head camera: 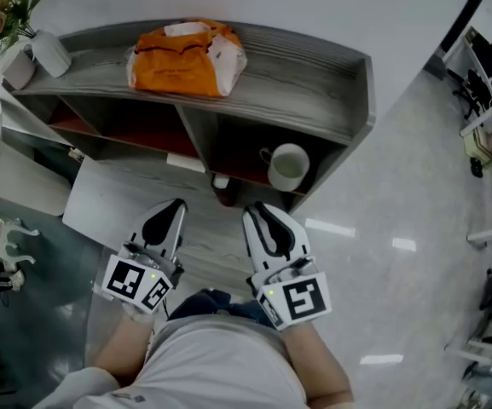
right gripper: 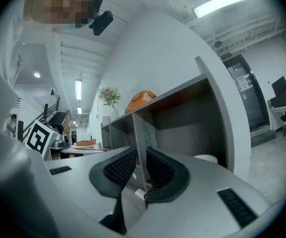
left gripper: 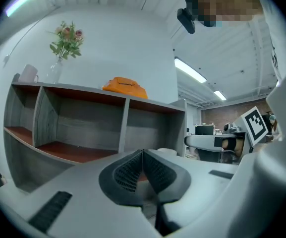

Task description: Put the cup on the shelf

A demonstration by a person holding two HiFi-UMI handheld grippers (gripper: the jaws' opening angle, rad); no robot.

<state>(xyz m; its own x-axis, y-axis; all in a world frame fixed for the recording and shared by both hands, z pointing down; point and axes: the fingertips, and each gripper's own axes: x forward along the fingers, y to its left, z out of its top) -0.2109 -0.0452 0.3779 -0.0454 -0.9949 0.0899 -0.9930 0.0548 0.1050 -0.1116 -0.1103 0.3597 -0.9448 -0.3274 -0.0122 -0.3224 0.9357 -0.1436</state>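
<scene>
Grey shelf [head camera: 314, 83] ahead holds the upright white cup [head camera: 288, 167] in its lower right bay, just beyond my right claw [head camera: 263, 213], which is slightly parted and empty, while my left claw [head camera: 173, 209], farther off, is clenched on nothing.

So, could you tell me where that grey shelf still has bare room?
On the grey wooden shelf unit, the top is bare right of the orange bag, up to the side wall. The middle compartment is empty too. Crowded: the top's left end, with the flower vase and a white cup; the right compartment holds a white mug.
</scene>
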